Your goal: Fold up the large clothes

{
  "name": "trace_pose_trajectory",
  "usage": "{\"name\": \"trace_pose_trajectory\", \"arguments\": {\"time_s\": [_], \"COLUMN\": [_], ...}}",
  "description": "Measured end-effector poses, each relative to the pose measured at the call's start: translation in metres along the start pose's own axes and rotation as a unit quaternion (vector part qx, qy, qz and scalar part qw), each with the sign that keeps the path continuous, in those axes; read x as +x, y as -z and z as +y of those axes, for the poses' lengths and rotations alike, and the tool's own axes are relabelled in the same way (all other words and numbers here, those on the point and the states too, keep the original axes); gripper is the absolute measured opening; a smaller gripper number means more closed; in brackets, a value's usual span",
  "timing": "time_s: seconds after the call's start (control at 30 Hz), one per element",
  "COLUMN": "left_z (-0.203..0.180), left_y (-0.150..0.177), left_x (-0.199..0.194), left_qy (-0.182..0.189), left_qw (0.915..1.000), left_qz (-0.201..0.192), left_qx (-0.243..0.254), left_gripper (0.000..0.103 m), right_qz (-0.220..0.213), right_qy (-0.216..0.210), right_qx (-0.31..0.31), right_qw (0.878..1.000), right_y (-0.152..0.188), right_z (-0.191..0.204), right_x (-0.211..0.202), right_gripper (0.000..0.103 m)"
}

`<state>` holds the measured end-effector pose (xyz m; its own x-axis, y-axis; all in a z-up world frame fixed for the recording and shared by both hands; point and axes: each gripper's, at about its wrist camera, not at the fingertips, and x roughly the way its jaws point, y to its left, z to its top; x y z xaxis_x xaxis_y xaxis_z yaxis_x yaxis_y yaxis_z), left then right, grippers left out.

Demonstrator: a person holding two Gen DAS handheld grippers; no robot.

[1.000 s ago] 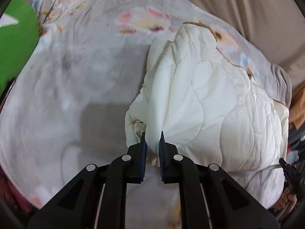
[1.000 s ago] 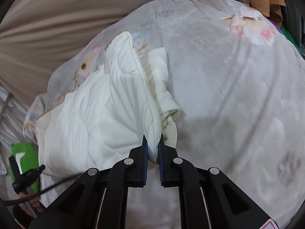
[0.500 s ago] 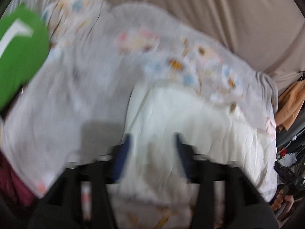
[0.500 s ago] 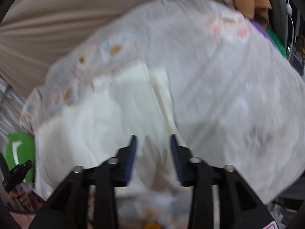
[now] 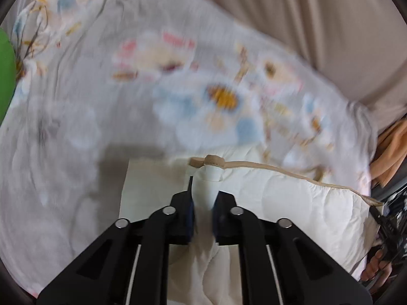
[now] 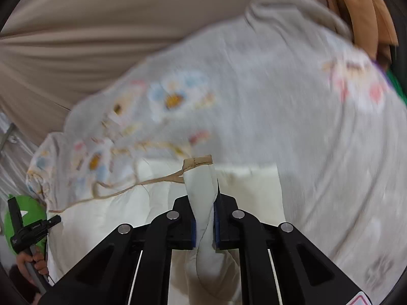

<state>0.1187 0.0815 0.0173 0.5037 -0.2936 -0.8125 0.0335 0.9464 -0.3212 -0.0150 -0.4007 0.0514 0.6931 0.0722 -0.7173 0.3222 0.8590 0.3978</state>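
The white quilt (image 5: 292, 203) is thick and puffy, so it could slip out of one pinch if the two hands pull apart too hard, and then the fold would flop open on the flowery bed cover (image 5: 76, 101). The left gripper (image 5: 203, 203) has its jaws pressed onto a bunched corner of the quilt, right by the tan edge strip (image 5: 254, 164). The right gripper (image 6: 203, 203) pinches another corner the same way (the rest of the quilt lies flat just past both jaws).
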Motion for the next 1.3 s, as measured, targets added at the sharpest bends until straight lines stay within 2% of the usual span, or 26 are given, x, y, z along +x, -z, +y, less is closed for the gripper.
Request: {"name": "trace_pose_trajectory", "arguments": {"time_s": [0.07,0.13,0.2,0.3,0.37,0.43,0.5,0.57,0.6,0.67,0.73,0.83,0.93,1.0,1.07,1.13,1.2,1.27,1.3], "left_z": [-0.004,-0.007,-0.009,-0.007,-0.002,-0.004,-0.004,0.000,0.002,-0.001,-0.010,-0.041,-0.084,-0.107,-0.120,-0.116,-0.105,-0.090,-0.082], "left_y": [-0.015,-0.027,-0.031,-0.014,-0.001,0.005,0.005,0.001,-0.003,-0.008,-0.012,-0.008,0.017,0.040,0.068,0.091,0.104,0.107,0.105], "left_x": [-0.016,-0.015,0.005,0.065,0.087,0.092,0.094,0.084,0.070,0.039,0.004,-0.027,-0.020,-0.004,0.016,0.031,0.036,0.033,0.030], "left_qy": [0.006,0.008,-0.009,-0.061,-0.079,-0.098,-0.115,-0.127,-0.129,-0.109,-0.094,-0.048,-0.005,-0.003,-0.001,-0.006,-0.015,-0.034,-0.046], "left_qw": [0.9995,0.9990,0.9994,0.9973,0.9958,0.9936,0.9914,0.9905,0.9907,0.9926,0.9917,0.9925,0.9926,0.9897,0.9864,0.9855,0.9843,0.9828,0.9828], "left_qz": [-0.033,-0.043,-0.030,0.020,0.026,0.010,0.005,-0.001,-0.012,-0.045,-0.081,-0.098,-0.068,-0.046,-0.023,0.000,0.001,-0.011,-0.015], "left_qx": [0.000,0.001,0.013,0.035,0.040,0.056,0.062,0.053,0.041,0.029,0.034,0.055,0.101,0.135,0.162,0.170,0.176,0.181,0.178], "left_gripper": [0.008,0.008,0.009,0.010,0.016,0.022,0.032,0.045,0.046,0.044,0.045,0.045,0.045,0.045,0.045,0.045,0.045,0.044,0.045], "right_qz": [-0.033,-0.046,-0.017,0.058,0.088,0.082,0.077,0.047,0.015,-0.046,-0.074,-0.036,0.023,0.060,0.080,0.095,0.095,0.091,0.086], "right_qy": [-0.004,0.002,0.027,0.075,0.089,0.090,0.094,0.096,0.097,0.094,0.074,0.022,-0.056,-0.093,-0.101,-0.089,-0.067,-0.043,-0.030], "right_qx": [-0.008,-0.008,-0.007,-0.003,-0.004,-0.001,0.004,0.016,0.027,0.035,0.016,-0.062,-0.117,-0.134,-0.155,-0.176,-0.179,-0.146,-0.125], "right_qw": [0.999,0.999,0.999,0.995,0.992,0.993,0.993,0.994,0.995,0.994,0.994,0.997,0.991,0.985,0.979,0.976,0.977,0.984,0.988], "right_y": [-0.012,-0.020,-0.018,0.004,0.018,0.022,0.018,0.013,0.010,0.006,0.007,0.022,0.056,0.082,0.104,0.118,0.122,0.116,0.111], "right_z": [0.009,0.008,0.000,-0.022,-0.035,-0.038,-0.039,-0.040,-0.039,-0.030,-0.008,0.043,0.094,0.119,0.132,0.132,0.115,0.086,0.069], "right_x": [-0.012,-0.008,0.021,0.081,0.106,0.110,0.104,0.085,0.066,0.025,-0.007,-0.007,0.015,0.031,0.042,0.050,0.053,0.050,0.047], "right_gripper": [0.008,0.008,0.008,0.008,0.012,0.015,0.021,0.029,0.030,0.034,0.034,0.034,0.030,0.030,0.030,0.028,0.020,0.005,0.003]}}
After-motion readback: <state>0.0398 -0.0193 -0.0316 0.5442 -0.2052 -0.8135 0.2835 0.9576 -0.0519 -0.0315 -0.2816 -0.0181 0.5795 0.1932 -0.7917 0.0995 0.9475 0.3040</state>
